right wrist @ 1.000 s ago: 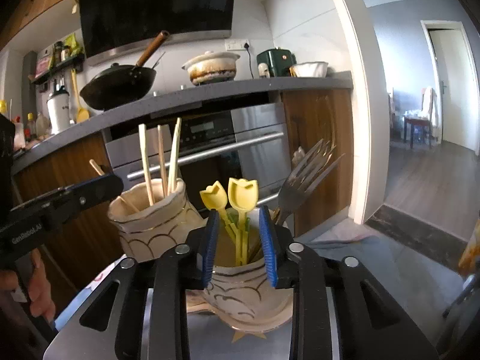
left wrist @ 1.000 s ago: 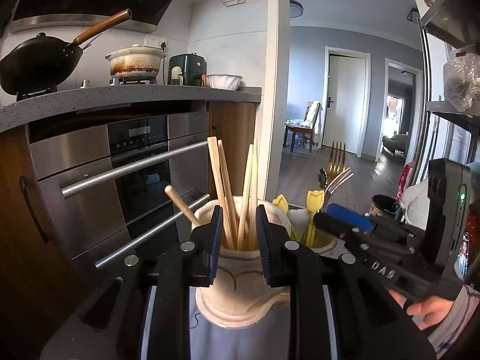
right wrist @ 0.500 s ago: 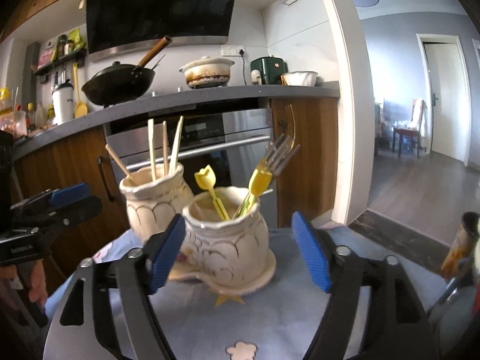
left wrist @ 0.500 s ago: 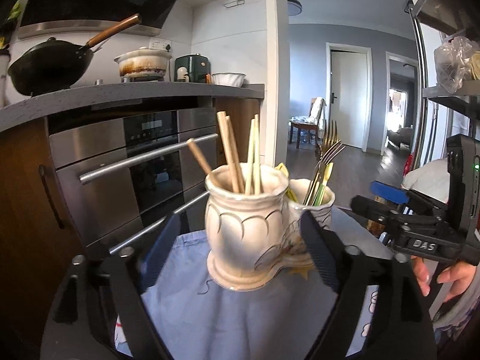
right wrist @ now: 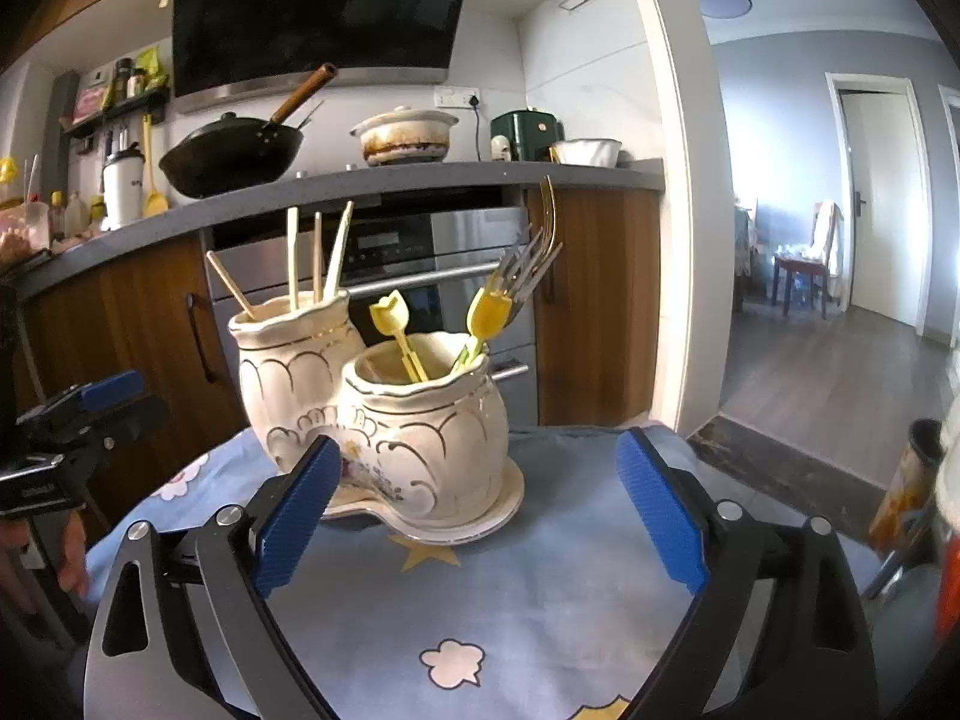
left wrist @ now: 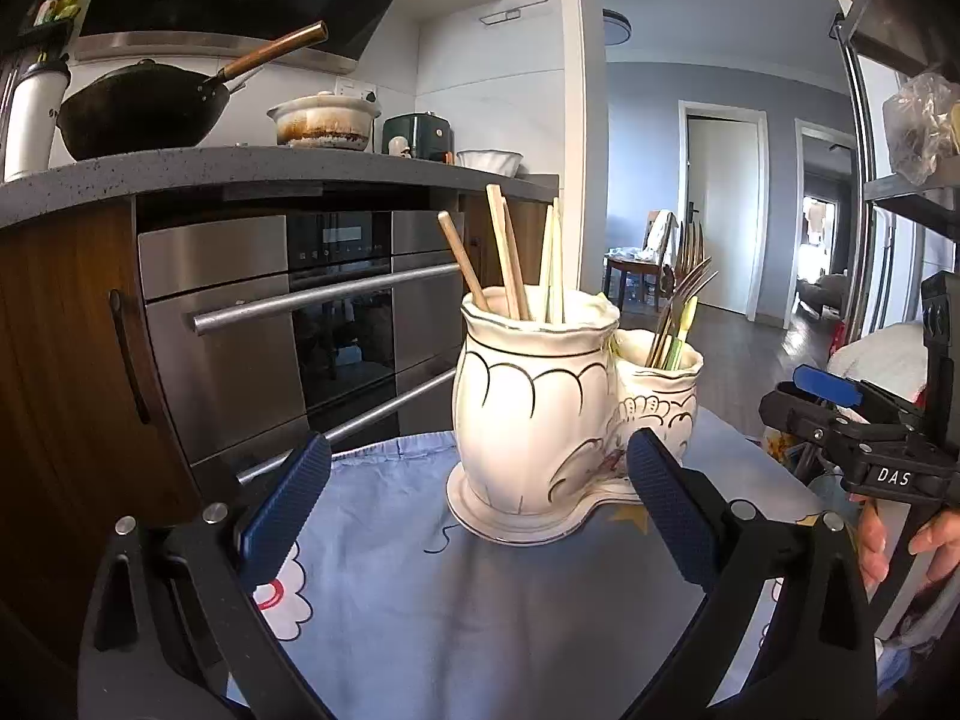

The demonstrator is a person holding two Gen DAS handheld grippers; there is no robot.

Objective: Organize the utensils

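Utensils stand sorted in a cream ceramic holder (left wrist: 540,420) made of two joined pots on one shared base, set on a blue cloth (left wrist: 456,612) printed with clouds and stars. Taller pot (right wrist: 288,372): wooden chopsticks (left wrist: 510,258), leaning at mixed angles. Shorter pot (right wrist: 432,420): metal forks (right wrist: 528,270) and two yellow tulip-topped picks (right wrist: 393,324), all tilted.

Left gripper (left wrist: 480,498): jaws spread wide, having just been opening; its blue pads (left wrist: 282,510) flank the holder's base without pressing on it, and nothing is grasped. Right gripper (right wrist: 480,504): likewise released, jaws just opened wide, the shorter pot standing between and beyond the pads (right wrist: 660,510), with no pressure on it that can be seen. Each gripper also appears at the edge of the other's view, with a person's hand (left wrist: 900,540) on the handle.

Background: a steel oven (left wrist: 288,324) under a grey counter (left wrist: 180,171), which bears a black wok (left wrist: 138,114), a stained casserole (left wrist: 321,120) and a green appliance (left wrist: 417,135). A doorway (right wrist: 876,204) opens at right onto a wooden floor.
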